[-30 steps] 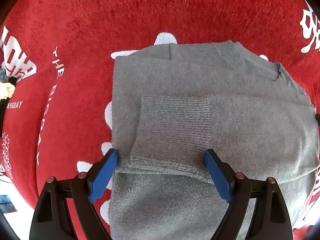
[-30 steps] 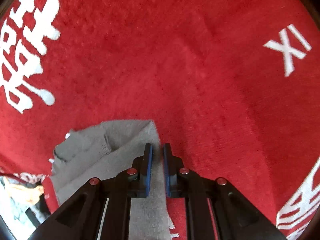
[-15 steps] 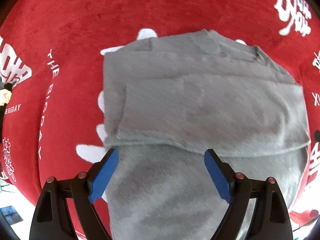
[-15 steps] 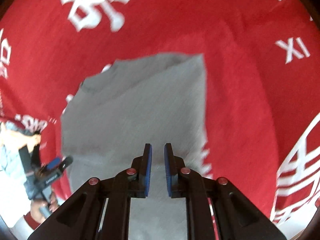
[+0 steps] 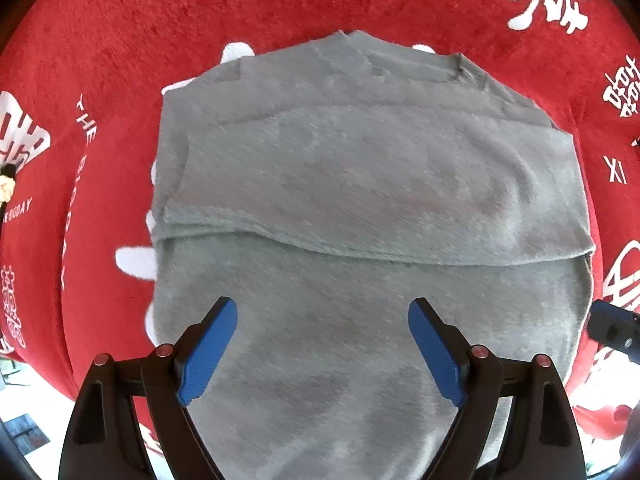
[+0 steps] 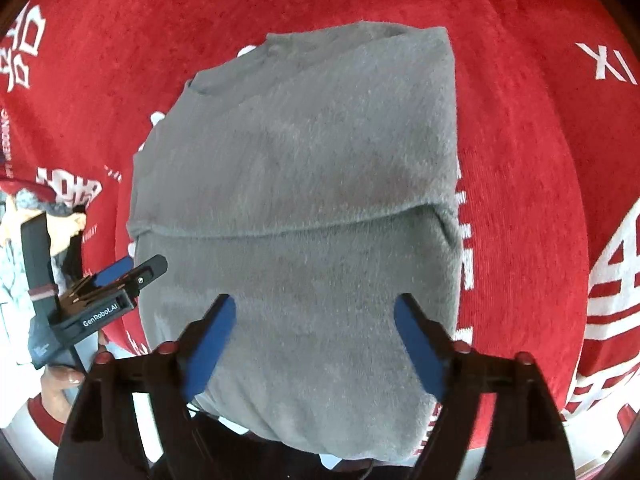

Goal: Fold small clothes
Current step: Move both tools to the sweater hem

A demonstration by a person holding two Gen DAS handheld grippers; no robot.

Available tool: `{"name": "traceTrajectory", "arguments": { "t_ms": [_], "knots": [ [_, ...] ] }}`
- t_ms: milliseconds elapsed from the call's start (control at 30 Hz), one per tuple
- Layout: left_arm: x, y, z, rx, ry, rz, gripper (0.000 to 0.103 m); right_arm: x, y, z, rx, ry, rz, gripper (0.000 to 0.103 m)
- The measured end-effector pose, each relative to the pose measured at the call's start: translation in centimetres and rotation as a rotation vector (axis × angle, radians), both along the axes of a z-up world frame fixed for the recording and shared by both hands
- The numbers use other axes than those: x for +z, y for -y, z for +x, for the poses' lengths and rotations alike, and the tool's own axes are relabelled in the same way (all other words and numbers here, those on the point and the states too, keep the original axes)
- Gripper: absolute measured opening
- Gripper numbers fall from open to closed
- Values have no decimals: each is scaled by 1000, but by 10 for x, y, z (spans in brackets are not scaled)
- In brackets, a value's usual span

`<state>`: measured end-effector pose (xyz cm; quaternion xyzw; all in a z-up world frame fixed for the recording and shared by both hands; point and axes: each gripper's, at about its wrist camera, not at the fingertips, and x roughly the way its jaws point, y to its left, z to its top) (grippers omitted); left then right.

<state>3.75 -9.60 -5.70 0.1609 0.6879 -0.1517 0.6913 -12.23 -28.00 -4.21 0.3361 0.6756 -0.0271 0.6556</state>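
A grey knitted sweater (image 5: 360, 180) lies folded on the red cloth (image 5: 120, 40). One layer is laid over the body, and its edge (image 5: 360, 256) runs straight across. My left gripper (image 5: 322, 308) hangs open above the near part of the sweater, pointing straight down, its blue pads apart and empty. In the right wrist view the same sweater (image 6: 300, 160) fills the middle. My right gripper (image 6: 315, 302) is over it with its jaws opening, and no cloth is pinched between the pads. The left gripper (image 6: 120, 280) shows at the sweater's left edge.
The red cloth (image 6: 520, 160) carries white printed characters and letters all around the sweater. A hand (image 6: 60, 384) in a red-and-white cuff holds the left gripper at the lower left. The table edge and a pale floor show along the bottom of both views.
The right gripper, shut on grey cloth before, has carried it over the sweater and opened, letting it go. A sleeve cuff seen earlier is now covered. The left gripper drew back and rose, still open.
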Motion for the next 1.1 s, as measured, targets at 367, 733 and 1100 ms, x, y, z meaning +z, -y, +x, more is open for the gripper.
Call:
{"name": "traceTrajectory", "arguments": {
  "t_ms": [367,733,1100],
  "knots": [
    [7,10,-42,58,-26,5,88,-5,4,-24,78,-50,-6,84],
    [12,-22,-84,38,-51,-7,88,-5,-8,-59,39,-60,-4,84],
    [36,-142,-122,94,-18,-64,88,25,-65,-106,-94,37,43,84]
  ]
}}
